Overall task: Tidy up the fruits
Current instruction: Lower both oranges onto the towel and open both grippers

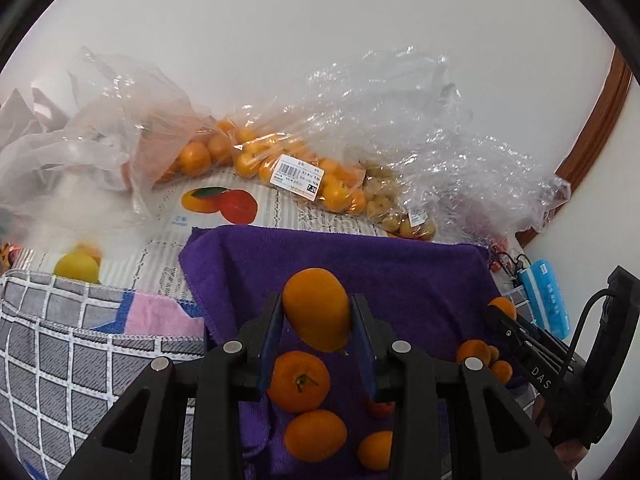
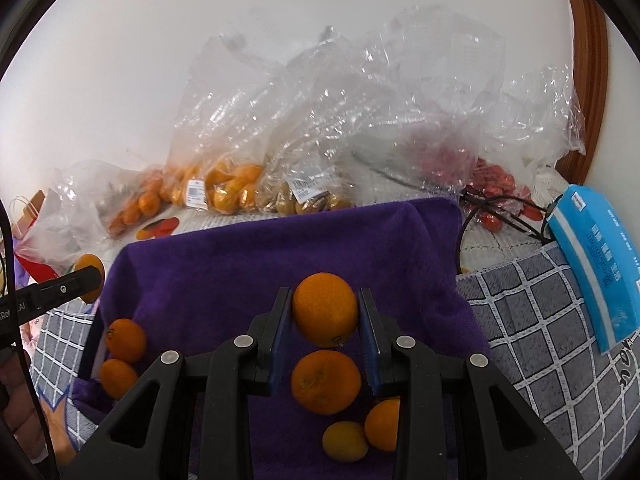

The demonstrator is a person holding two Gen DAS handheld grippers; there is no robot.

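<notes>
My left gripper (image 1: 317,305) is shut on an oval orange (image 1: 316,320), held above a purple towel (image 1: 400,272). Several loose oranges lie on the towel below it, one with a green stem (image 1: 298,382). My right gripper (image 2: 325,300) is shut on a round orange (image 2: 325,316) above the same purple towel (image 2: 260,264), where more oranges (image 2: 326,382) and a yellower fruit (image 2: 345,442) lie. Each gripper shows at the edge of the other's view, with an orange at its tip: the right gripper (image 1: 498,312) and the left gripper (image 2: 86,274).
Clear plastic bags line the wall: oranges (image 1: 256,156), small brown fruits (image 2: 304,200), red fruits (image 2: 492,188). A lemon (image 1: 76,266) sits at the left. Grey checked cloth (image 2: 540,340) flanks the towel, with a blue tissue pack (image 2: 592,264) and black cables at the right.
</notes>
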